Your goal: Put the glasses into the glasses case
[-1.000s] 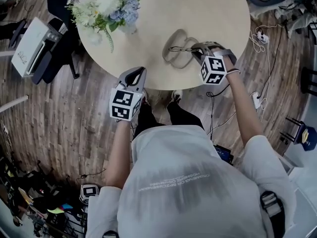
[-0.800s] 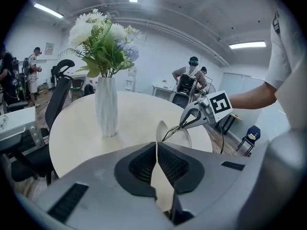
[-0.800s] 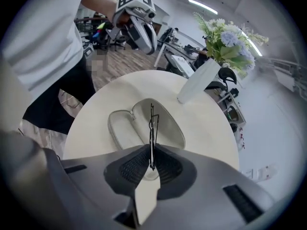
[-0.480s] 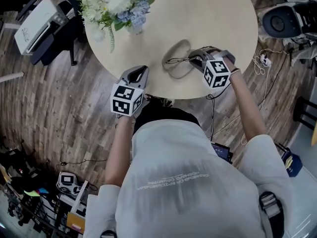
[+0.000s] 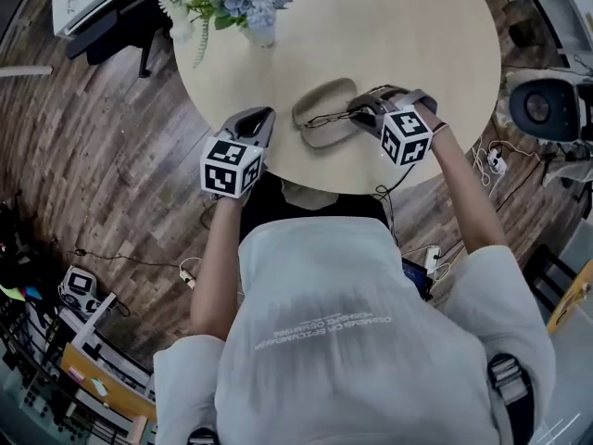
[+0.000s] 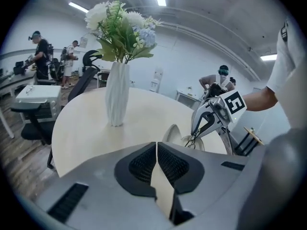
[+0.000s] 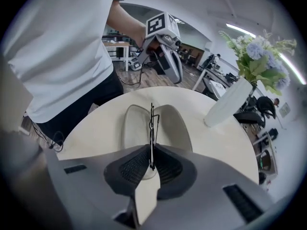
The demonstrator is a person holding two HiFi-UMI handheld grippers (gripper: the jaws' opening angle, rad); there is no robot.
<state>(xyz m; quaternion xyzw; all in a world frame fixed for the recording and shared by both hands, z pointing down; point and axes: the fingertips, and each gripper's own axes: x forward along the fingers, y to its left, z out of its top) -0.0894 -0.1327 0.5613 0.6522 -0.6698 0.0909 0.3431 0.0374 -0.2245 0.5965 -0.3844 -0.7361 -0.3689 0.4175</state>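
The right tool (image 7: 151, 153) has its jaws closed on a pair of thin black wire-framed glasses (image 7: 152, 121), nipped by one end. The folded frame stands edge-on and sticks straight out ahead of the tool's tips. Directly beneath and ahead of those tips lies a beige, oval, hard-shell glasses case (image 7: 173, 124). It is open flat with its two halves side by side, and the glasses hang over the seam between them. Whether the frame touches the shell cannot be told.

The left tool (image 6: 157, 146) has its dark ribbed pads pressed together at the tips with nothing between them. It hovers over the near rim of the round, pale wooden table (image 6: 84, 128). From this tool the case and the right tool are ahead and to the right, well apart from its own tips.

Further on, ahead and to the right of the right tool, and ahead and to the left of the left tool, a white ribbed vase (image 6: 116, 96) stands upright on the table. It holds a bunch of white and pale blue flowers (image 6: 122, 25) with green leaves.

Beyond the table's far rim the left gripper view shows a dark office chair (image 6: 86, 73) and several people (image 6: 42, 51) standing at desks. The head view shows a brown plank floor (image 5: 102, 156) around the table.
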